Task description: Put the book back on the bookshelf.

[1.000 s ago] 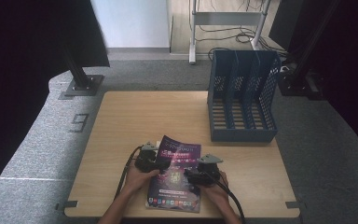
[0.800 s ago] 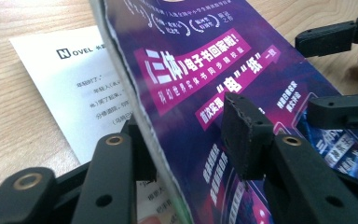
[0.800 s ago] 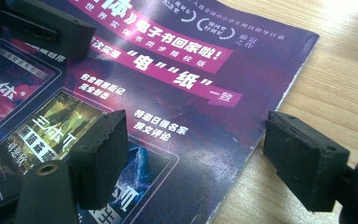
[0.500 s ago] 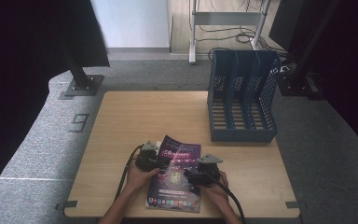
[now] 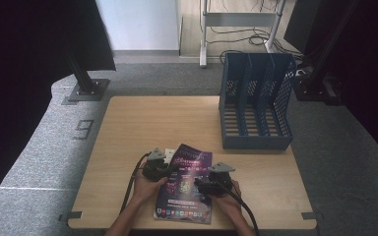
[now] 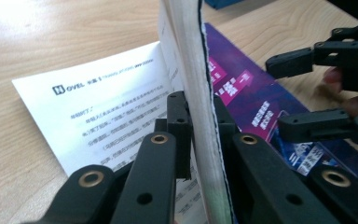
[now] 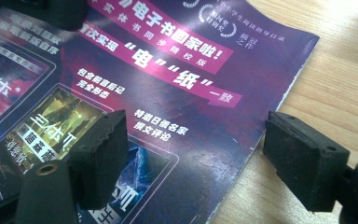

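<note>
One file rack (image 5: 256,108) beyond book (image 5: 187,187).

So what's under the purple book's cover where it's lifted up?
A white page with printed text lies flat on the table. The left gripper pinches the raised purple book edge, hiding the page's lower part.

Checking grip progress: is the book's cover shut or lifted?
Lifted: the left tongs pinch the book by its raised edge, baring a white printed page.

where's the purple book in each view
High view: the purple book lies near the front table edge, between both grippers.
Left gripper view: its pages stand edge-on at centre, clamped.
Right gripper view: its cover fills the left.
Shared landmark: the wooden table.
</note>
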The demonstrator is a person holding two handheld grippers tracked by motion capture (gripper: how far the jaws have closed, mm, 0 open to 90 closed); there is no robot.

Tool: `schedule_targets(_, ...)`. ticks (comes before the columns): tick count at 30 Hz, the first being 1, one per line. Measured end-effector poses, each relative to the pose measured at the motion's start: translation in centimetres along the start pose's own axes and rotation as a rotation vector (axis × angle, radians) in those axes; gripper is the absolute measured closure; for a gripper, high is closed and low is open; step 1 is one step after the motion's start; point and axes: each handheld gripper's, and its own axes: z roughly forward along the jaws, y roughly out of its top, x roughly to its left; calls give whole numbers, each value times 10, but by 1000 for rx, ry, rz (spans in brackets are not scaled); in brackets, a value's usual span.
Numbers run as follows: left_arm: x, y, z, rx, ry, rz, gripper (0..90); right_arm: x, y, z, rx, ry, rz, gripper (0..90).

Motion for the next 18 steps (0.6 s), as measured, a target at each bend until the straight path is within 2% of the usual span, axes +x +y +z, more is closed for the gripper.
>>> schedule_targets(6,-4,2,-4,-35,-16,26,858,-1,0,0,0,7,4,218)
schedule_targets(12,-11,6,-9,-64,-6,54,868,-3,0,-3,-9,6,-3,205)
schedule_targets(14,-15,9,-13,-84,-6,77,869,-6,1,-5,-19,21,14,203)
schedule_targets(18,-19,11,-18,-112,-4,92,870,-8,2,-8,-36,35,31,203)
